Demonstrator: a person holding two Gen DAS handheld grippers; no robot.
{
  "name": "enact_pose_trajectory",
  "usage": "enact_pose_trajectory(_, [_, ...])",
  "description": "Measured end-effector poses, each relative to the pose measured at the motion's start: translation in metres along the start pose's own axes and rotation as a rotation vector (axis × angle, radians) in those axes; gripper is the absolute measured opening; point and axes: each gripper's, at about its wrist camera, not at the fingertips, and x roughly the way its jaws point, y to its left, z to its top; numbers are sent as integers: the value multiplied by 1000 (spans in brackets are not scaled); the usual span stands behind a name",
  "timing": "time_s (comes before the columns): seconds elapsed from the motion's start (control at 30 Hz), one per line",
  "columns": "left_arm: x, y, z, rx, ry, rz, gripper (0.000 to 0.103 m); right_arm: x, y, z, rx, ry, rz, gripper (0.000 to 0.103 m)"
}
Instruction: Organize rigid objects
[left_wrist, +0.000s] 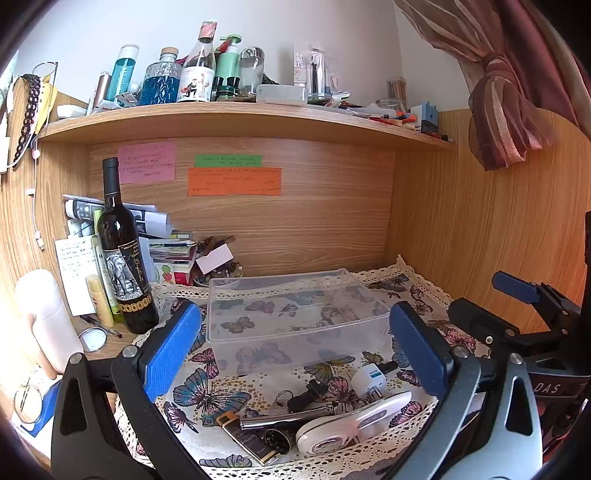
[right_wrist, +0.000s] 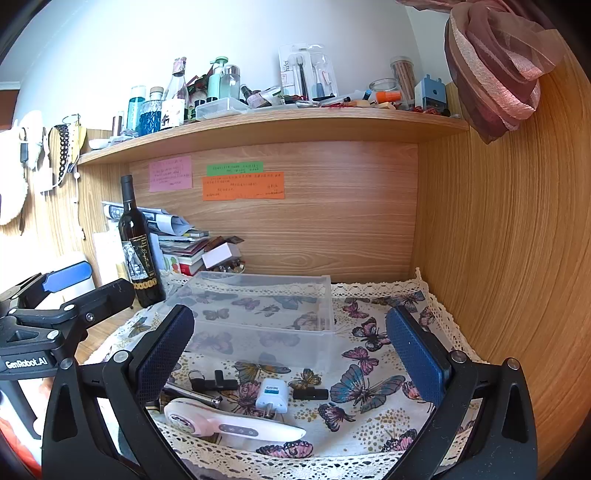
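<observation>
Small rigid items lay scattered on the butterfly cloth (right_wrist: 369, 391) in front of a clear plastic box (right_wrist: 258, 317), which sat toward the back of the wooden desk nook and held nothing visible. A dark wine bottle (right_wrist: 138, 251) stood upright left of the box, beside a stack of papers. Left gripper (left_wrist: 295, 347) hovered above the cloth's near edge, fingers spread wide, nothing between them; right gripper (right_wrist: 291, 350) did the same, fingers equally wide and empty. Nearest the cameras lay a white-and-pink handheld device (right_wrist: 229, 424), on its side. A metal rod (left_wrist: 288, 417) lay just beside it. A white plug adapter (right_wrist: 272, 398) rested behind the device, with a black clip (right_wrist: 212, 382) to its left and a small black piece (right_wrist: 310, 393) to its right.
</observation>
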Motion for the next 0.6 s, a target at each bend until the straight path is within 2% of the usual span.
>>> enact_pose_trajectory(0.6, [0, 0, 0, 1, -2, -2, 103, -2, 3, 0, 2, -5, 11, 103])
